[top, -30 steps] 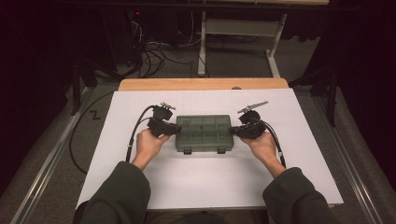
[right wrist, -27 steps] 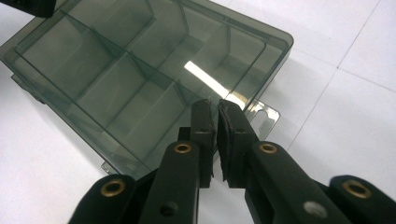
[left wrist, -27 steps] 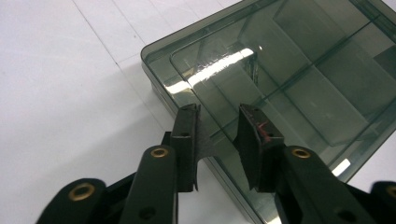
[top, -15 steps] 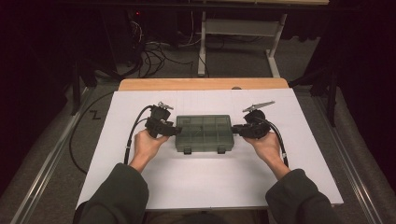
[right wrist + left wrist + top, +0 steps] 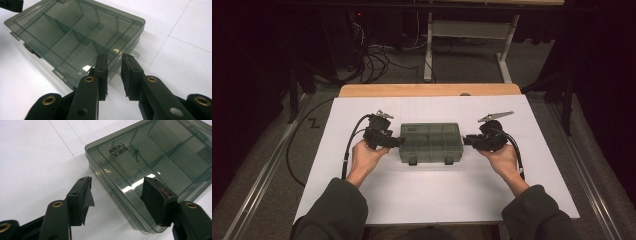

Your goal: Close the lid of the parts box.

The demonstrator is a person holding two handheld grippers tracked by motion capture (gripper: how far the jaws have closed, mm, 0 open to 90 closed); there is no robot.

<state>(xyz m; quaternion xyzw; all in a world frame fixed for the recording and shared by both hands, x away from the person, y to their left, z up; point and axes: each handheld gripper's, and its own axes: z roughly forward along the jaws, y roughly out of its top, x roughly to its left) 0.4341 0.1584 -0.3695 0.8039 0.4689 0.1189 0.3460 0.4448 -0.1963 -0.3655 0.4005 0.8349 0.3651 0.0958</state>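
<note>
A smoky see-through compartment box [image 5: 431,142] lies shut on the white table [image 5: 437,195], two latches on its near side. In the left gripper view the box [image 5: 155,157] bears a printed logo on its lid. My left gripper [image 5: 398,142] is at the box's left end; its jaws have just been opening and now stand wide [image 5: 117,190], one beside the box and one over the lid, with the box's edge between them untouched. My right gripper [image 5: 466,141] is at the right end of the box [image 5: 75,32]. Its jaws [image 5: 114,61] have just been opening too, and a narrow gap shows by the rim.
A wooden strip [image 5: 427,90] runs along the table's far edge. Beyond it, cables [image 5: 377,55] and a metal stand [image 5: 428,45] are on the floor. Each gripper's cable trails back along the forearm. The left gripper's tip [image 5: 10,5] shows at the top left of the right gripper view.
The right gripper has drawn back slightly to the right from the box's end. The box and the left hand have stayed where they were.
</note>
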